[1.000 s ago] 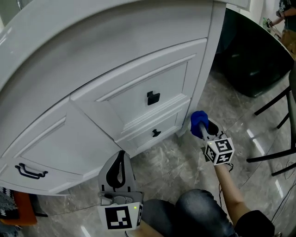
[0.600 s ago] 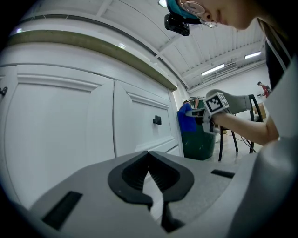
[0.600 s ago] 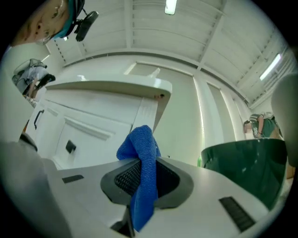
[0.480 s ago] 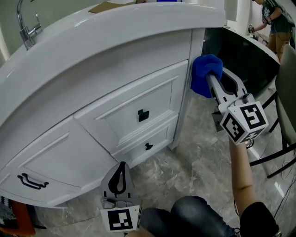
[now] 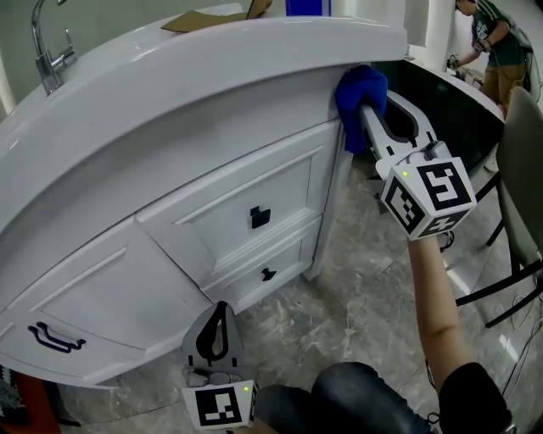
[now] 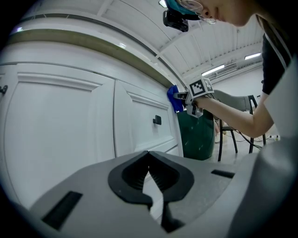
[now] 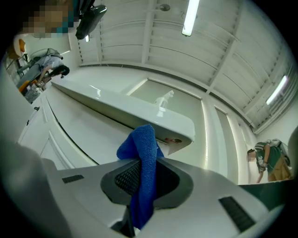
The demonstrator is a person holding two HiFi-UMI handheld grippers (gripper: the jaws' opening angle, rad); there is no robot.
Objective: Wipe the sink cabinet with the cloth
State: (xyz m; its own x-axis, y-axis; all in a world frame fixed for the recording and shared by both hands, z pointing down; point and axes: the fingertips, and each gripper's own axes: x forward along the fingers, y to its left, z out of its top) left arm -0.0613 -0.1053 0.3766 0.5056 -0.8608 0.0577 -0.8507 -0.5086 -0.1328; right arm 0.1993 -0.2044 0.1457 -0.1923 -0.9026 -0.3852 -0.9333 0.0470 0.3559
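The right gripper (image 5: 366, 108) is clamped on a blue cloth (image 5: 358, 87) and holds it against the top right corner of the white cabinet (image 5: 212, 161), just under the overhanging edge of the countertop (image 5: 195, 59). In the right gripper view the cloth (image 7: 145, 153) runs up between the two jaws of the gripper (image 7: 141, 162) and bunches above their tips, touching the cabinet front below the counter lip. The arm (image 5: 437, 314) behind this gripper reaches up from the lower right.

The left gripper (image 5: 217, 312) hangs low in front of the cabinet's lower edge, above the marble floor (image 5: 365, 288) and apart from the cabinet. In its own view the gripper (image 6: 149, 155) has its jaws closed tip to tip with nothing between them, and points along the cabinet front towards the cloth (image 6: 173, 97) at the far corner.

Two drawers at the right of the cabinet carry small black knobs (image 5: 259, 218), one above the other. A door at the lower left has a black pull (image 5: 55, 339). A tap (image 5: 47, 51) stands at the counter's left end and cardboard (image 5: 212, 17) lies near its back edge. A dark green bin (image 6: 200, 135) stands just past the right corner, with a chair (image 5: 517, 186) beside it
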